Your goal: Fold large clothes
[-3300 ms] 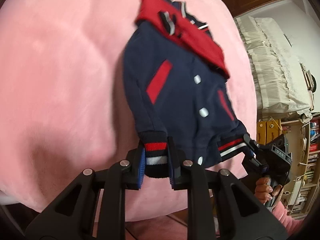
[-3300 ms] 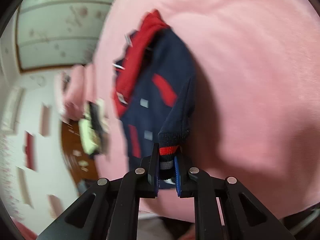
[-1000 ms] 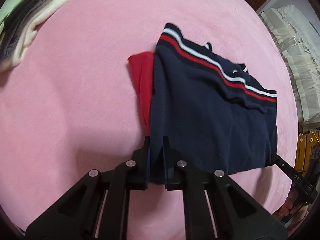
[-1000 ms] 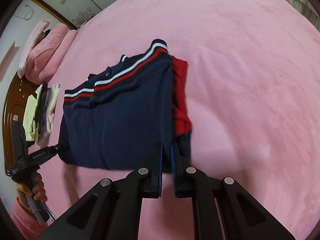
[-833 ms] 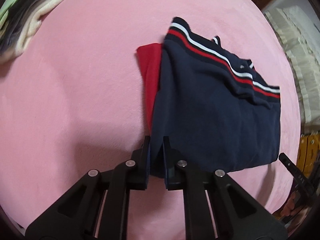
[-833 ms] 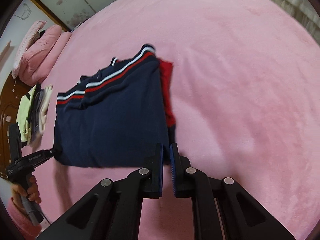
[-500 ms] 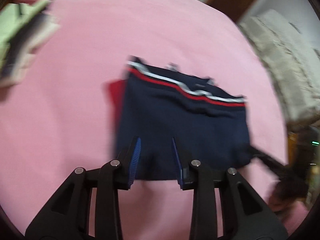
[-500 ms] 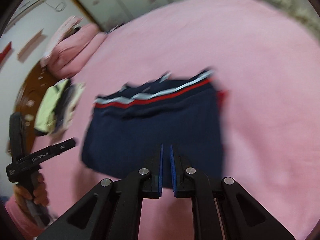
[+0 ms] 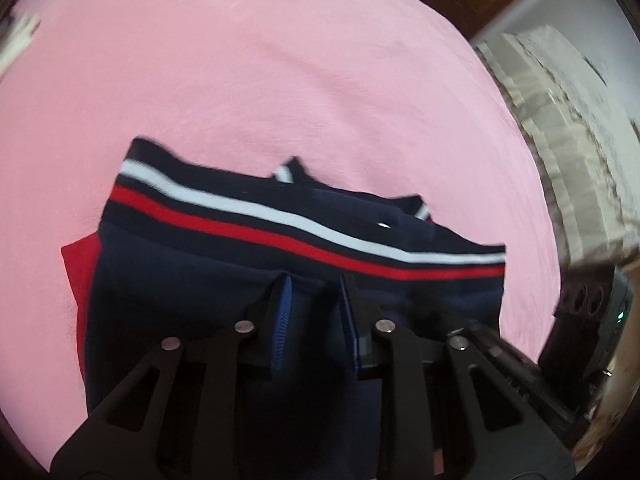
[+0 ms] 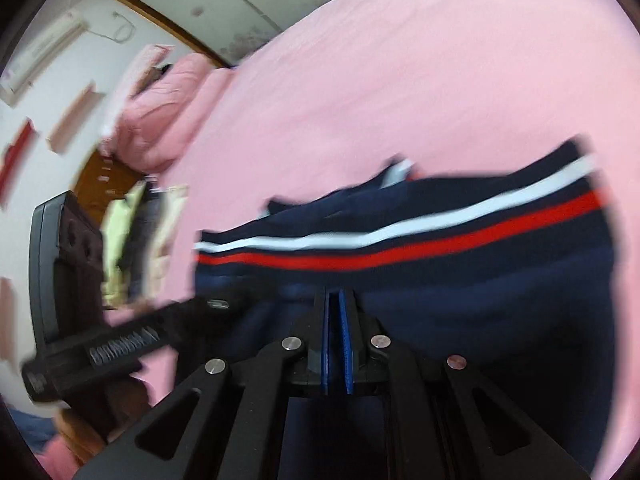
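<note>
The left claw (image 9: 314, 320) stands with its blue pads apart and nothing between them, poised low over the navy body of the jacket (image 9: 208, 304). The right claw (image 10: 334, 340) has its pads nearly together, a thin gap between them and no cloth in it that I can see.

The jacket lies folded on the pink bed (image 9: 260, 72), striped hem band (image 9: 304, 236) across the far edge, a red sleeve (image 9: 80, 268) peeking out on the left side. By my reading one fold is down and both claws are free, so the next move calls for a fresh grip on an edge (or a smoothing pass).

Both views are blurred. The jacket's near edge is hidden under the claws, and the stack of clothes (image 10: 136, 240) beyond is too smeared to identify.
</note>
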